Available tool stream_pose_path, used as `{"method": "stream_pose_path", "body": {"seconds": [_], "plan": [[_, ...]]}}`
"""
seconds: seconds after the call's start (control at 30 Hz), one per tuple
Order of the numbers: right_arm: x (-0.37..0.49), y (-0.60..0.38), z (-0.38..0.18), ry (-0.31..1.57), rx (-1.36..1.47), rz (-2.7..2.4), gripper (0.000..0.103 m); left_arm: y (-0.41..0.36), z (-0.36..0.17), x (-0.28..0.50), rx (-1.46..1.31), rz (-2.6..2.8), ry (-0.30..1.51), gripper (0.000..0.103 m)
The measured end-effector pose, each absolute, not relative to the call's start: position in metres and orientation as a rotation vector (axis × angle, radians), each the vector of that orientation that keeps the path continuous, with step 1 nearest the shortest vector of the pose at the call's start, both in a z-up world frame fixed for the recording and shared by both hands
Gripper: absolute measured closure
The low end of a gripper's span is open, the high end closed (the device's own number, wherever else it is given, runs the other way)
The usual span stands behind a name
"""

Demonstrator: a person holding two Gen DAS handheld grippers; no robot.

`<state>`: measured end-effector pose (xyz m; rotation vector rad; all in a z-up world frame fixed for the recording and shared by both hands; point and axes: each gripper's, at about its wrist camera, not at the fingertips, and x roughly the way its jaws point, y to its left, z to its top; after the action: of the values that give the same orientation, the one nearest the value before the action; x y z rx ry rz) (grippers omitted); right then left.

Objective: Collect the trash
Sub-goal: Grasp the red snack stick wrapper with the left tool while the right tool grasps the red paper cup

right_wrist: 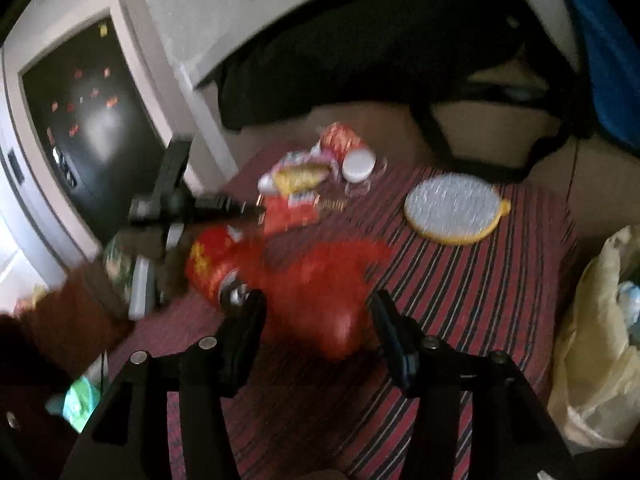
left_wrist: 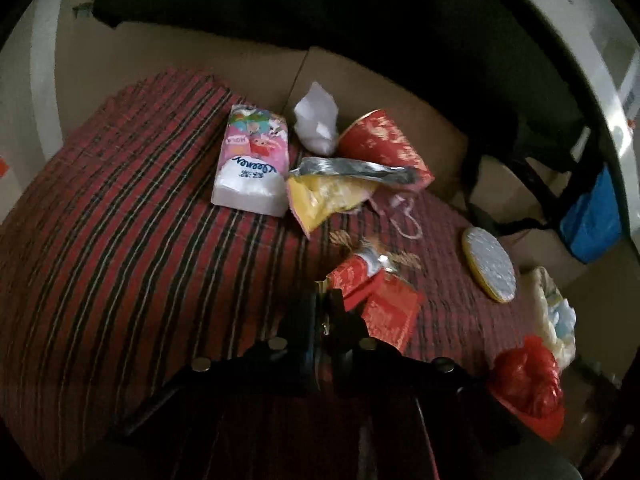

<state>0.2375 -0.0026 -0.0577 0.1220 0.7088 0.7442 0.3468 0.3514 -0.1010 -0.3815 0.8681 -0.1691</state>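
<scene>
I am clenching my left fingers (left_wrist: 326, 300) on the red wrapper (left_wrist: 372, 300) on the striped surface (left_wrist: 120, 240); my right fingers (right_wrist: 318, 304) are standing released around the red bag (right_wrist: 320, 280).

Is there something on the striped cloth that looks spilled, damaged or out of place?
Yes. A red paper cup lies tipped on its side beside a torn-open yellow wrapper and a crumpled white tissue. The tissue pack looks intact.

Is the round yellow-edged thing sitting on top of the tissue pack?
No, the round yellow-edged thing lies on the striped cloth, well apart from the tissue pack.
</scene>
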Motion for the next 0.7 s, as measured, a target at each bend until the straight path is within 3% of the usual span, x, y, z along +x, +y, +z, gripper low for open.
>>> {"method": "stream_pose_path", "body": {"seconds": [0.17, 0.43, 0.7], "plan": [[0.271, 0.012, -0.037, 0.652, 0.107, 0.711, 0.036, 0.346, -0.080, 0.311, -0.328, -0.129, 0.776, 0.099], [0.366, 0.121, -0.021, 0.645, -0.165, 0.741, 0.036, 0.375, -0.056, 0.268, -0.314, -0.044, 0.691, 0.100], [0.440, 0.196, -0.060, 0.654, -0.485, 0.640, 0.036, 0.402, -0.061, 0.250, -0.395, -0.026, 0.681, 0.100]]}}
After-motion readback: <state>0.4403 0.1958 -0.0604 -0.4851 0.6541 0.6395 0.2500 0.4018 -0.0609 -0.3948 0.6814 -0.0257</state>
